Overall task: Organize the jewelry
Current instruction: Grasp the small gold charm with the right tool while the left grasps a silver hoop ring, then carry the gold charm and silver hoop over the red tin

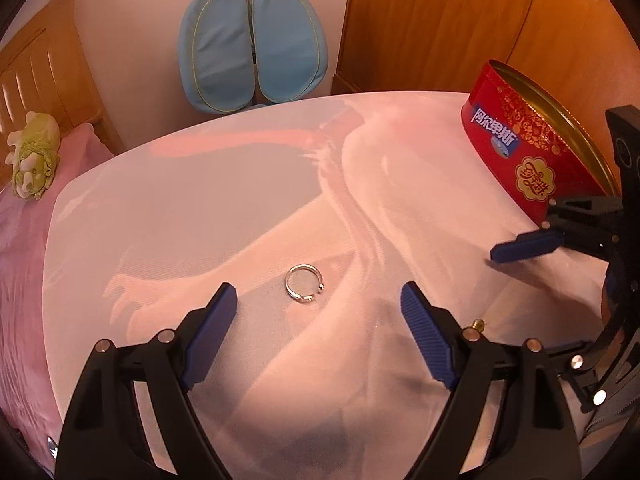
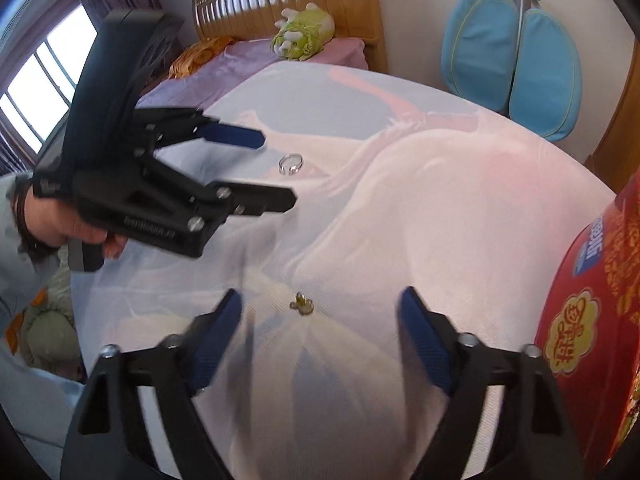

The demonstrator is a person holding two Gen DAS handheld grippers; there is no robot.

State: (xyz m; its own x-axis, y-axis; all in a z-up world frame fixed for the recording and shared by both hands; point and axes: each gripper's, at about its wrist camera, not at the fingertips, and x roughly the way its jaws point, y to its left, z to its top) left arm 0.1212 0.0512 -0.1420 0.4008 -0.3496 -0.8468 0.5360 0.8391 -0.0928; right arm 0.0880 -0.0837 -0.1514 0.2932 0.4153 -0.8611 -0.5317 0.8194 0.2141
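Round worktop (image 1: 200, 208) under a smooth, glossy pink-white cloth with soft folds. Thin silver ring (image 1: 303, 283), an open band with a gap at its 4 o'clock side, lies flat near the centre, just past the tips of the left claw (image 1: 318, 300); long axis cannot be told, it reads as a near circle. Left claw is spread wide, ribbed blue pads on black plastic arms, nothing between them. Small gold earring (image 2: 302, 304), knobbly, metal, sits on the cloth just ahead of the right claw (image 2: 320, 304), at 12 o'clock between its tips; which way it points is too small to tell. Right claw also gapes, nothing gripped, pads clear of the earring. Red oval tin (image 1: 532, 148), printed gold patterns and a blue label, gold rim, lidless, stands at the worktop's 2 o'clock edge; inside hidden. A hand (image 2: 60, 220) holds the left claw's handle.
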